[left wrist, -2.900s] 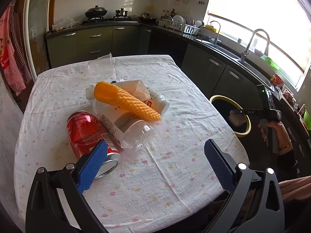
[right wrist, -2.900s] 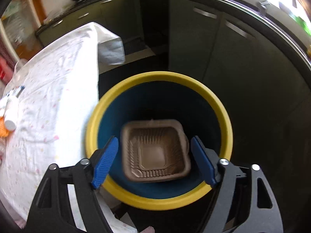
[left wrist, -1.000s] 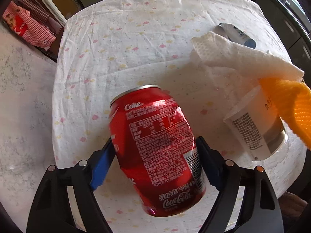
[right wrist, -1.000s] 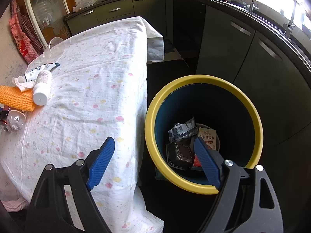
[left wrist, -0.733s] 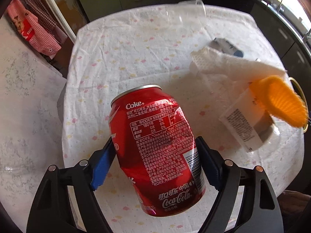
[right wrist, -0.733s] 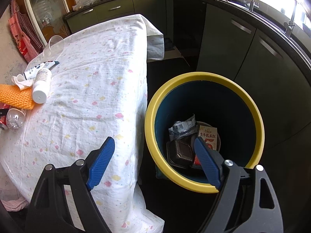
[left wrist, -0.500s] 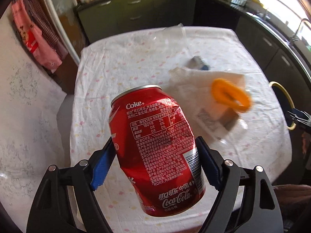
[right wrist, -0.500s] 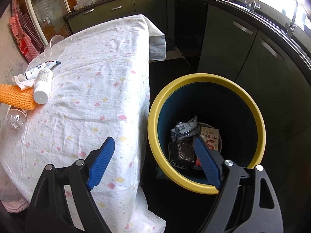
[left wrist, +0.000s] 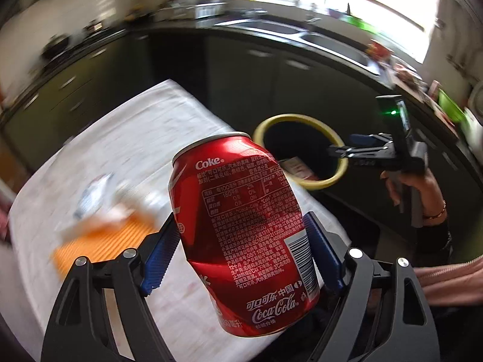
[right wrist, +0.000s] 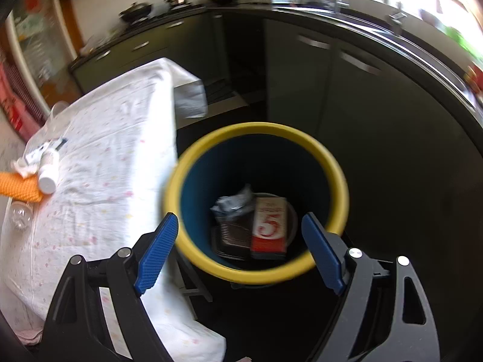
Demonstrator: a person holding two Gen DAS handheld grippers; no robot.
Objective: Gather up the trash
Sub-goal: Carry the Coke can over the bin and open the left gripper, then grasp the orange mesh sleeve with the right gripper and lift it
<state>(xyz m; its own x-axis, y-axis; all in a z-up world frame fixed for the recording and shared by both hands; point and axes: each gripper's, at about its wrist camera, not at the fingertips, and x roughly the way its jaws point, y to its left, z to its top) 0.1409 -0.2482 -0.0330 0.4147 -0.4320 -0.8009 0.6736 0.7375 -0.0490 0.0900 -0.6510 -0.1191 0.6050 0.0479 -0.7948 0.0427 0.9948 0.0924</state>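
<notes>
My left gripper (left wrist: 241, 253) is shut on a dented red Coke can (left wrist: 241, 226) and holds it in the air above the table's near right corner. The yellow-rimmed blue bin (left wrist: 317, 181) stands on the floor beyond the table. My right gripper (right wrist: 240, 250) is open and empty above the bin (right wrist: 256, 271); it also shows in the left wrist view (left wrist: 341, 147). In the bin lie a dark tray (right wrist: 232, 232), a crumpled wrapper (right wrist: 232, 203) and a red carton (right wrist: 268, 226).
On the white tablecloth (right wrist: 105, 166) lie an orange foam net (right wrist: 18, 188), a white bottle (right wrist: 48, 169), a tissue (right wrist: 22, 166), a clear bottle (right wrist: 19, 211) and a clear cup (right wrist: 59, 108). Dark kitchen cabinets (right wrist: 332, 90) and a sink counter stand behind the bin.
My left gripper has lifted the can off the table and swung right toward the bin. My right gripper has shifted a little over the bin and stays open.
</notes>
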